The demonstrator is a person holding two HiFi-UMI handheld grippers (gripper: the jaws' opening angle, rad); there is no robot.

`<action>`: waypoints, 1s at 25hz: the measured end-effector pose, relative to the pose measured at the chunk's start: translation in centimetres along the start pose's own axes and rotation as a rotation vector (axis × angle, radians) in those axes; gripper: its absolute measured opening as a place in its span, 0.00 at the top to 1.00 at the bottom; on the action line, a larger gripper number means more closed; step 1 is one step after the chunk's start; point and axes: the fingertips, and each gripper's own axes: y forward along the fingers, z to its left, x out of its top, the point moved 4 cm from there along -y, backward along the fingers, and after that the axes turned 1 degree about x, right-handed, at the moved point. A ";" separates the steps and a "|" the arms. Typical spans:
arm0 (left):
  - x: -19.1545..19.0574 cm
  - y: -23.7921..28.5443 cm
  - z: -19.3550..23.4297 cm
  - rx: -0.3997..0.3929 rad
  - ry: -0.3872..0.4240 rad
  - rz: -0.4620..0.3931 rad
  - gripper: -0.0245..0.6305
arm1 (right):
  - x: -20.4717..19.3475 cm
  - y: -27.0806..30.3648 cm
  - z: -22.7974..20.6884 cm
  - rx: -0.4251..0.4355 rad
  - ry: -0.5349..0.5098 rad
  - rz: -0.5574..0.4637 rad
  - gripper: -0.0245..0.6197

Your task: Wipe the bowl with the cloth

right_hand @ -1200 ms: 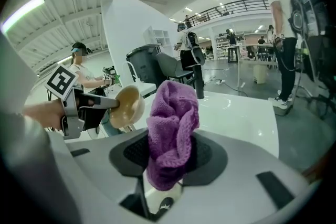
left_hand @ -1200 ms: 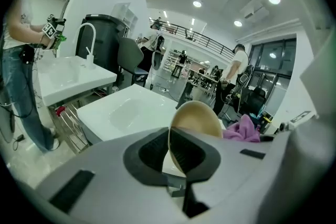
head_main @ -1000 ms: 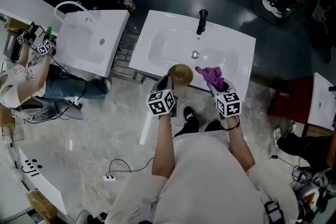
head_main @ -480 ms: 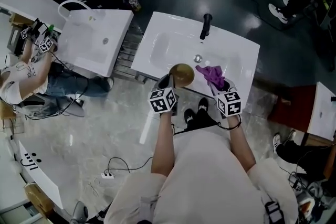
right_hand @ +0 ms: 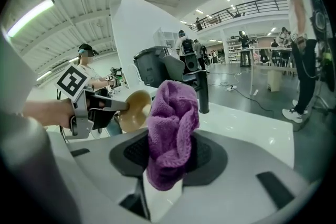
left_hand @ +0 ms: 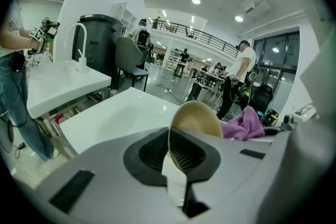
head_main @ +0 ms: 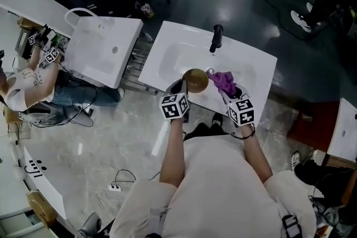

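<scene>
A tan bowl hangs over the front of the white sink, gripped by its rim in my left gripper, which is shut on it. In the left gripper view the bowl stands on edge between the jaws. My right gripper is shut on a bunched purple cloth, just right of the bowl and slightly apart from it. The right gripper view shows the cloth rising out of the jaws, with the bowl and left gripper to its left.
A black faucet stands at the sink's back edge, with the drain just behind the bowl. A second white sink is at the left, where a seated person holds other grippers. Cables lie on the floor.
The camera has shifted a little; both grippers keep their holds, and bowl and cloth stay side by side over the sink's front.
</scene>
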 end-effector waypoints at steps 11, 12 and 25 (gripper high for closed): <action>-0.7 2.7 -0.8 0.008 0.039 0.057 0.94 | 0.3 -0.4 -2.5 0.016 -0.043 0.011 0.75; -0.8 3.0 -0.8 0.005 0.050 0.069 0.94 | 0.5 -0.5 -2.5 0.014 -0.063 0.011 0.75; -1.2 6.3 -2.8 -0.014 0.160 0.175 0.94 | 3.4 2.6 2.2 0.034 -0.732 0.123 0.75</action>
